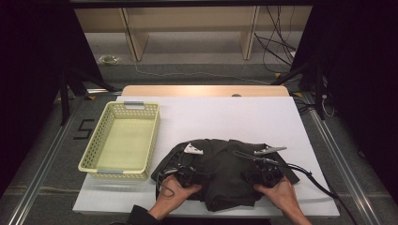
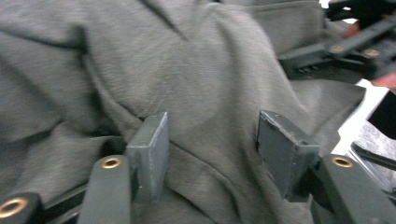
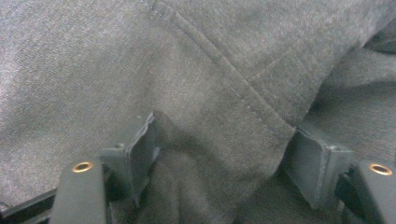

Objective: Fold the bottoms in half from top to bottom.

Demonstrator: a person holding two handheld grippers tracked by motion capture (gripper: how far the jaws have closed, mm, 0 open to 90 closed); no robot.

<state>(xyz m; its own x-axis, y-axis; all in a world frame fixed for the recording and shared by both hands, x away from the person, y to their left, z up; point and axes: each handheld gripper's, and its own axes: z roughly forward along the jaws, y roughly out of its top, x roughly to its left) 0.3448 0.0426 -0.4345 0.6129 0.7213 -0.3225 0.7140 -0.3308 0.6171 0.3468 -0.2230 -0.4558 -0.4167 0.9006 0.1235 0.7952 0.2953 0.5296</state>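
Note:
A dark grey garment lies crumpled at the near middle of the white table top, with a white label showing at its left. My left gripper rests on the garment's left part. In the left gripper view the left gripper is open, and a hump of grey cloth rises between the spread pads. My right gripper sits on the garment's right part. The right gripper is open too, with a stitched fold lying loose between its pads.
A pale yellow perforated basket stands empty to the left of the garment. Black cables trail off to the right. In the left gripper view the other gripper shows at the upper right. Beyond the table stand wooden legs.

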